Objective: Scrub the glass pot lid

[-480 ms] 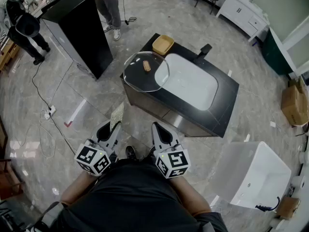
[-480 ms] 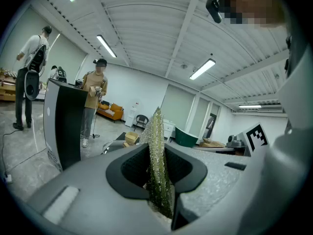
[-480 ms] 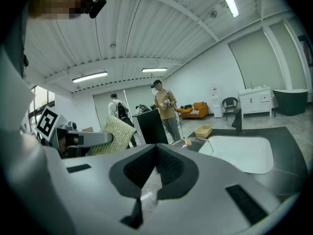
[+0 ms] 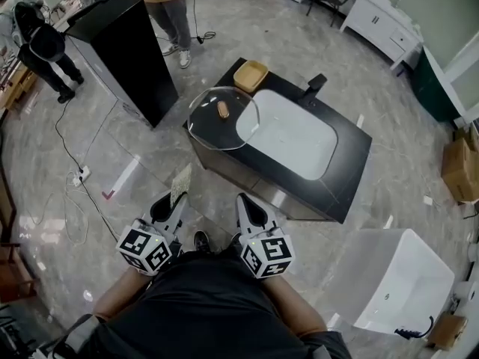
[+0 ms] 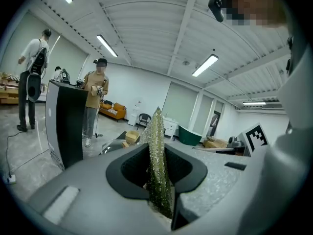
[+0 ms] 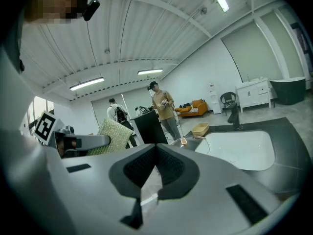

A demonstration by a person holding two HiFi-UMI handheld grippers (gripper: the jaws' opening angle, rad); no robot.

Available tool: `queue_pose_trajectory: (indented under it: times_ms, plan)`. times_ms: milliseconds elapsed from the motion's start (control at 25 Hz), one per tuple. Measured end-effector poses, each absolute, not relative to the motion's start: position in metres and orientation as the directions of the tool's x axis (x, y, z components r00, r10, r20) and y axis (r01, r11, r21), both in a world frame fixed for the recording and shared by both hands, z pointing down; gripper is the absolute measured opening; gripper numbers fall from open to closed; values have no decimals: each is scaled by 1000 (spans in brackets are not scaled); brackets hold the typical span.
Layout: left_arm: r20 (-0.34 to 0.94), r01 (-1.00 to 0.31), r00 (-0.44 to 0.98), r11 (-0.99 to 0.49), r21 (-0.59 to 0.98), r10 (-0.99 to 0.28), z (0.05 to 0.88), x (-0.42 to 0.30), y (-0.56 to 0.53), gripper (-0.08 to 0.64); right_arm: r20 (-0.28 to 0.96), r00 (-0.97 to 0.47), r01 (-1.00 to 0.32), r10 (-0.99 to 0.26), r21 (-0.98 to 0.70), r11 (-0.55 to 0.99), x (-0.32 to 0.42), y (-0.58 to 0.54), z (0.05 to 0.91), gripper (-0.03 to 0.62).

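The round glass pot lid (image 4: 223, 118) with a wooden knob lies on the left end of the black counter (image 4: 352, 163), overlapping the white sink (image 4: 288, 134). It is well ahead of both grippers, which are held close to the person's body over the floor. My left gripper (image 4: 168, 200) is shut on a green scouring pad (image 4: 180, 179), which stands upright between the jaws (image 5: 159, 165). My right gripper (image 4: 247, 200) is shut with nothing in it (image 6: 155, 153). In the right gripper view the lid (image 6: 193, 142) shows beside the sink (image 6: 239, 151).
A yellow tray (image 4: 251, 75) and a black faucet (image 4: 314, 84) sit on the counter's far side. A tall black cabinet (image 4: 123, 47) stands to the left, with people (image 4: 168, 6) beyond it. A white tub (image 4: 404, 283) is at the lower right, and cables (image 4: 75, 174) cross the floor.
The head view has shifted a little, so the counter and lid sit slightly differently in the picture. Both grippers keep their places and their states.
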State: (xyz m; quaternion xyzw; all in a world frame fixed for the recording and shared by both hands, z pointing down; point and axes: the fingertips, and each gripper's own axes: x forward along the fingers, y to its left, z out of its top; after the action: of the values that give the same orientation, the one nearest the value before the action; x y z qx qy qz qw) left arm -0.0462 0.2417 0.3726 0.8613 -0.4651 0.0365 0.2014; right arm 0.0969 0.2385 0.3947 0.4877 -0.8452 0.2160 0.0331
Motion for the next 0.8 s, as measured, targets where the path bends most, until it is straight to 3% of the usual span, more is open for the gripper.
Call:
queue_pose_trajectory:
  times_ms: [800]
  plan:
    - [272,-858,495,-416,301,-825,372,-10,213,75,365,-581,-799,-728,-427,424,140,209,436,8]
